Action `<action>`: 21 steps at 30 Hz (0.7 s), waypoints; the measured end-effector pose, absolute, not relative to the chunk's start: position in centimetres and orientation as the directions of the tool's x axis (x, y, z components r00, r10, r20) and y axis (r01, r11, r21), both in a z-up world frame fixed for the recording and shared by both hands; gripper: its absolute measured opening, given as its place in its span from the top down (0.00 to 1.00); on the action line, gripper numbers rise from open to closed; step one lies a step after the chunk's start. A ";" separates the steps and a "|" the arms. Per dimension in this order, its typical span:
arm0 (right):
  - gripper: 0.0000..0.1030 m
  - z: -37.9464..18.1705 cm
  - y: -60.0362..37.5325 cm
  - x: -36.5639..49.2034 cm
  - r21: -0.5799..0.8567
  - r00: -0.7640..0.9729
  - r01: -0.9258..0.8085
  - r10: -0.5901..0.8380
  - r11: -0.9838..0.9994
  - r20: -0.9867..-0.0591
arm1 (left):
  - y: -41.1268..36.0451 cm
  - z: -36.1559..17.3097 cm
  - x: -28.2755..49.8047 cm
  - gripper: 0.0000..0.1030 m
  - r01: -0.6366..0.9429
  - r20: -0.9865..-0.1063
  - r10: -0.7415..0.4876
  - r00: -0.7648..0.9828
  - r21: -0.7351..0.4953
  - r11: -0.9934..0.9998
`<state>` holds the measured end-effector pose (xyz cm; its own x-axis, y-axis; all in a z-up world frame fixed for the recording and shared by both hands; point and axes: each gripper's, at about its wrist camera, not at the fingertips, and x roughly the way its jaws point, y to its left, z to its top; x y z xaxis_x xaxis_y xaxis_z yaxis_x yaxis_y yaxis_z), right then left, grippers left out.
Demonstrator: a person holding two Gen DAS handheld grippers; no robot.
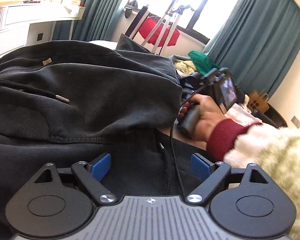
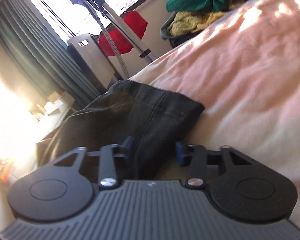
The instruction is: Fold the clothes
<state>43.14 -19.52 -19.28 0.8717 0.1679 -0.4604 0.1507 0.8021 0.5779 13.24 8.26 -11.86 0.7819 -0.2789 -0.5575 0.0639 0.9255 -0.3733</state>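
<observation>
Right wrist view: right gripper (image 2: 154, 150) clamps the black trousers' (image 2: 142, 118) leg on the bed (image 2: 250, 70), left gripper (image 1: 151, 166) gapes empty above them; thin pinch may slip, undoing the fold.

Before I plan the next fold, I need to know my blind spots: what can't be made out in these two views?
Left wrist view: the black garment runs off the left edge, so its outline is cut off.
Left wrist view: the right hand and the garment hide the jaws of the right gripper.
Right wrist view: motion blur; unclear whether the right gripper pinches the garment fold between its jaws.
</observation>
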 end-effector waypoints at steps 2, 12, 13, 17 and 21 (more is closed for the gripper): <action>0.94 -18.9 -19.7 43.2 0.574 0.880 0.173 0.136 0.800 -0.455 | 8.1 -12.1 13.5 0.11 0.077 -0.545 -0.283 0.789 -0.369 0.926; 0.95 -12.7 -27.1 34.2 0.549 0.933 0.144 0.071 0.823 -0.352 | 7.7 -11.3 12.6 0.11 0.140 -0.497 -0.373 0.783 -0.443 0.885; 0.96 -12.1 -28.8 32.9 0.552 0.936 0.169 0.043 0.817 -0.349 | 7.5 -11.1 12.3 0.11 0.151 -0.488 -0.378 0.787 -0.442 0.884; 0.95 -10.3 -35.9 27.9 0.560 0.935 0.267 -0.069 0.785 -0.349 | 6.5 -10.4 10.9 0.11 0.203 -0.457 -0.394 0.797 -0.412 0.888; 0.96 -10.5 -42.5 23.5 0.567 0.923 0.348 -0.165 0.746 -0.349 | 4.6 -10.4 9.9 0.11 0.256 -0.449 -0.362 0.817 -0.281 0.925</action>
<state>23.48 -42.52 -10.51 0.9225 -0.1652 -0.3489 0.3481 0.7463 0.5673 9.92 4.60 -10.41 0.8168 -0.3623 -0.4489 0.2558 0.9250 -0.2811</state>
